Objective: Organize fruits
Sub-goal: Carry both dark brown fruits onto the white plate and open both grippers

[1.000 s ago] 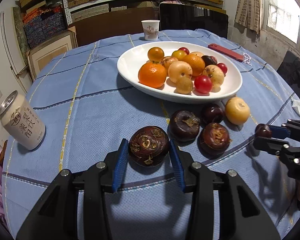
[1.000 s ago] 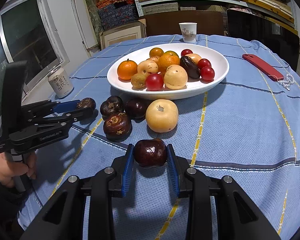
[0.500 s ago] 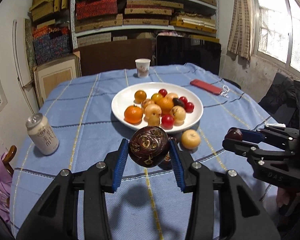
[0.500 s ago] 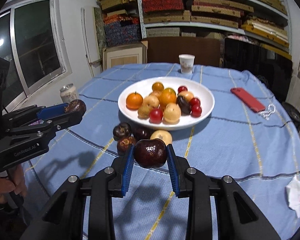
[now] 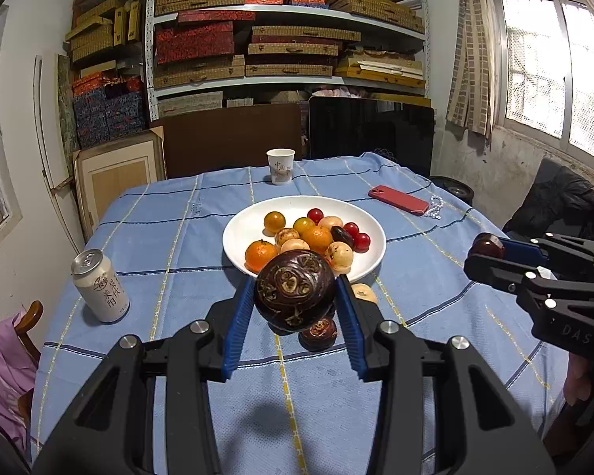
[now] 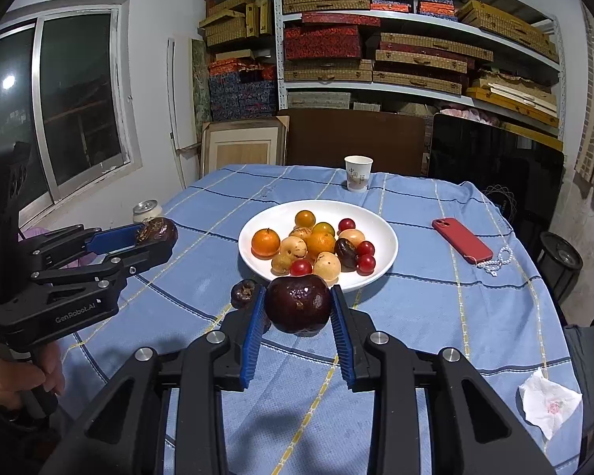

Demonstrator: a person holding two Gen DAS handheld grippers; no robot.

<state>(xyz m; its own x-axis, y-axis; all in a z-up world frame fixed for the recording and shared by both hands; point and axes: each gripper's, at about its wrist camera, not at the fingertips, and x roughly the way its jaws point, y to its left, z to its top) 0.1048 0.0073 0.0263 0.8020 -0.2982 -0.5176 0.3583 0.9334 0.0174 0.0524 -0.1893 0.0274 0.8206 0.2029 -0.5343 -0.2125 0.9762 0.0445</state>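
**A:** While both claws hang above the table, what has each one got?

**B:** The left gripper [image 5: 295, 308] is closed narrowly on a dark brown fruit [image 5: 295, 291] with pale scars, its blue pads pressed on both sides. The right gripper [image 6: 298, 318] is clamped the same way on a smooth dark red fruit [image 6: 298, 303]. Both fruits are in the air, on the near side of the white plate [image 6: 388, 245].

**A:** So the step is carrying them over to the plate?

**B:** That's my reading. The plate's middle is crowded with oranges and cherries, so I'd aim for the bare rim area, lower until the fruit rests, then open slowly so it doesn't roll.

**A:** Anything to avoid?

**B:** A few fruits sit on the blue cloth [image 5: 170, 237] just before the plate; the brown one [image 6: 244, 293] lies under the route. One claw at a time would keep them from colliding.
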